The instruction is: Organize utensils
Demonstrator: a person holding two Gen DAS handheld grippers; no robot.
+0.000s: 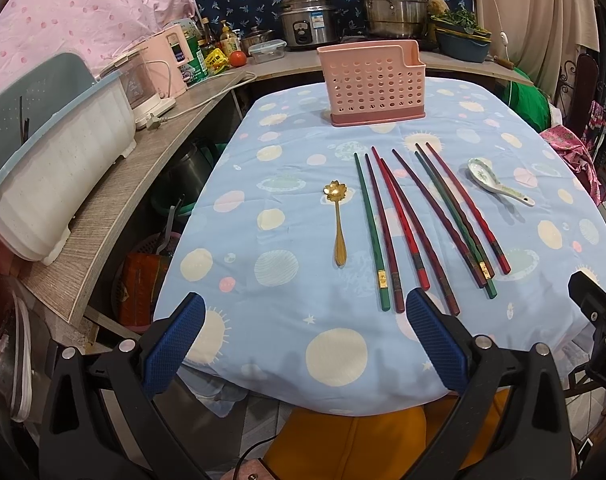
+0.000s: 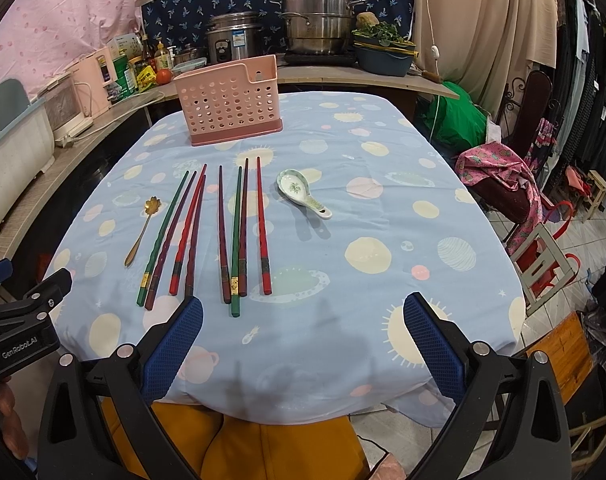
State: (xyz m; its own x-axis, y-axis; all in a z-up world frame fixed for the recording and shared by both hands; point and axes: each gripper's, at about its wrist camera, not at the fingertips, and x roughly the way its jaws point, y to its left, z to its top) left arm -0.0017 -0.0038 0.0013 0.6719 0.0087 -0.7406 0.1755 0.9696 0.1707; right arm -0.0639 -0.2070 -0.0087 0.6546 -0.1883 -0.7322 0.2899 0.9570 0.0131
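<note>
Blue-padded fingers of the left gripper [image 1: 305, 312] and right gripper [image 2: 303, 312] are being held wide apart, nothing between them. Straight ahead, red, green and maroon chopsticks [image 2: 223, 236], a gold metal spoon [image 1: 338, 220] and a white ceramic spoon [image 2: 301, 192] are lying, the perforated pink plastic holder [image 2: 229, 106] standing beyond.
</note>
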